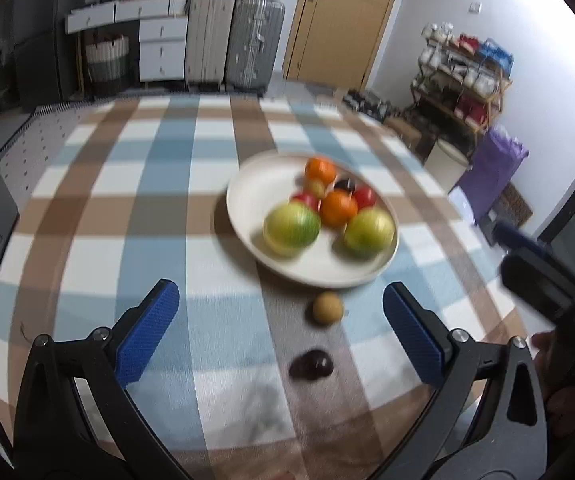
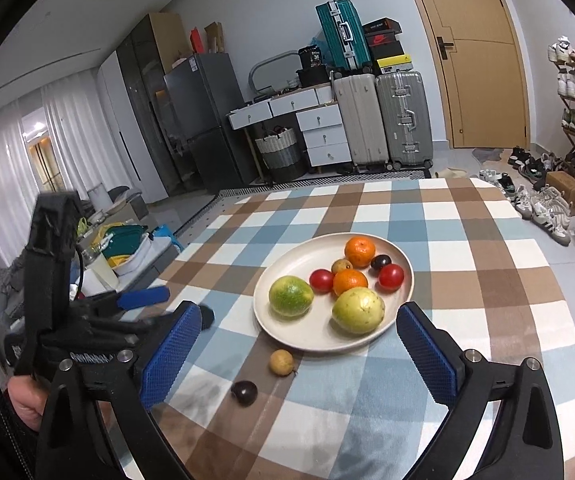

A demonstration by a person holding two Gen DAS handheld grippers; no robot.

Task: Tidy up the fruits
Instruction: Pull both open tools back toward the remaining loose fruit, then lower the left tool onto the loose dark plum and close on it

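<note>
Right wrist view: the right gripper (image 2: pixel 299 344) hangs wide open, gripping nothing, above the checked tablecloth (image 2: pixel 467 240). The cream plate (image 2: pixel 283 264) sits mid-table carrying two green fruits, two oranges, two red fruits and two small ones. Off the plate, just beside its near rim, lie a tan fruit (image 2: pixel 280 362) and a dark plum (image 2: pixel 244 392), closer to the table's near edge. The left gripper (image 1: pixel 279 332), blurred, is also spread open over those two.
</note>
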